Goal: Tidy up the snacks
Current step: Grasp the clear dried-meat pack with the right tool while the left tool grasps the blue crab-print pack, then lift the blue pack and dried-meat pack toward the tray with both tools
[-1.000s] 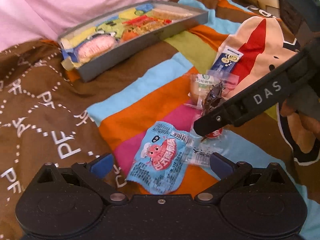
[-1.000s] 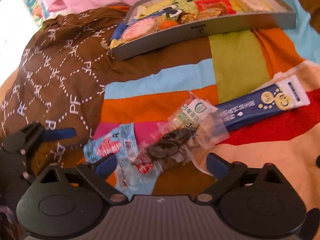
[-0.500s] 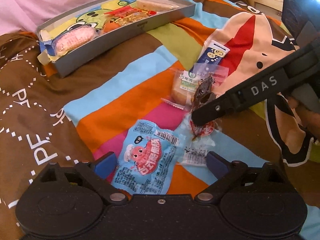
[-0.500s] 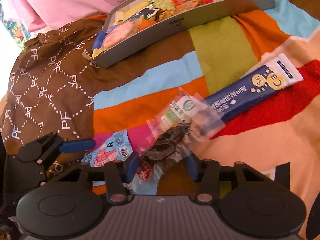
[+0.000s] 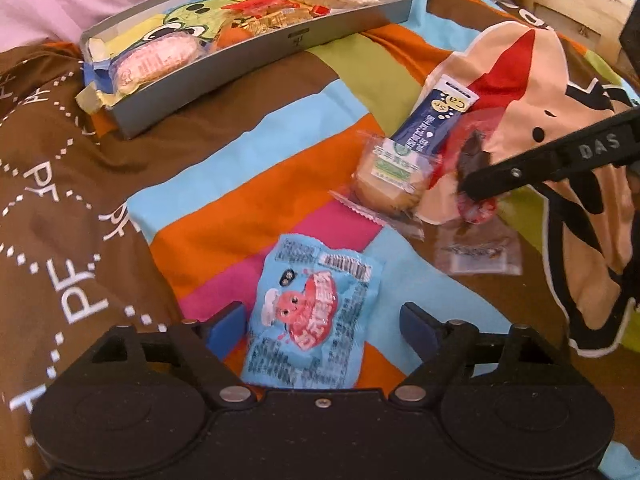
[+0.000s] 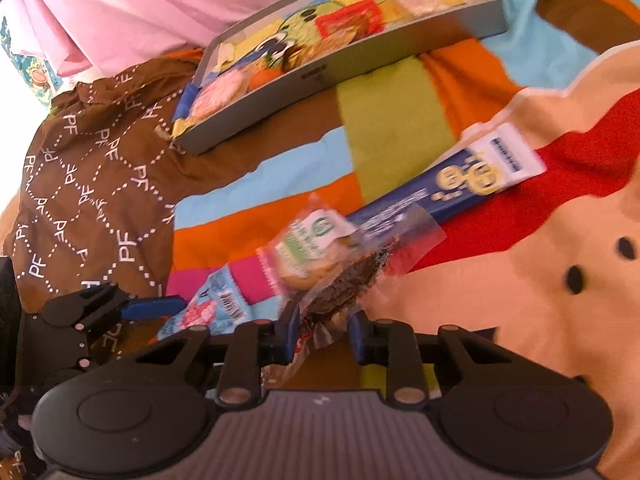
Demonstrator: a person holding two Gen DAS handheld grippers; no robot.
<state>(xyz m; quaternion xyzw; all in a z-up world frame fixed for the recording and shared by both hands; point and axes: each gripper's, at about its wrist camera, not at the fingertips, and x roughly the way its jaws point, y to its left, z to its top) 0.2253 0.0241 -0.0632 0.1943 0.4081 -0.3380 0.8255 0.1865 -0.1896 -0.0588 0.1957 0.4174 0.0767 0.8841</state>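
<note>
1. Left wrist view: the left gripper hangs over a striped, many-coloured blanket, its jaws spread wide and just narrowing a little, with the light-blue snack packet lying flat between the blue pads and untouched by either.
2. Four loose snacks show here: that blue packet printed with a pink cartoon creature and a barcode; a small clear-wrapped cake with a green-and-white label; a dark-blue stick pack marked "Ca" in yellow circles; and a clear packet of dark dried snack with a red end.
3. The right gripper's black finger, lettered "DAS", reaches in from the right edge and crosses the dried snack packet, just beside the cake.
4. Far back sits one grey tray, already lined with several wrapped snacks; its wall bears a small mark too tiny to read.
5. The brown part of the blanket carries repeated white "PF" letters.
6. Right wrist view: the right gripper has just been closing and now pinches the near end of the dried snack packet between its blue pads.
7. The cake and stick pack lie close behind it, the blue packet to the left near the left gripper's finger, the tray well apart beyond.
</note>
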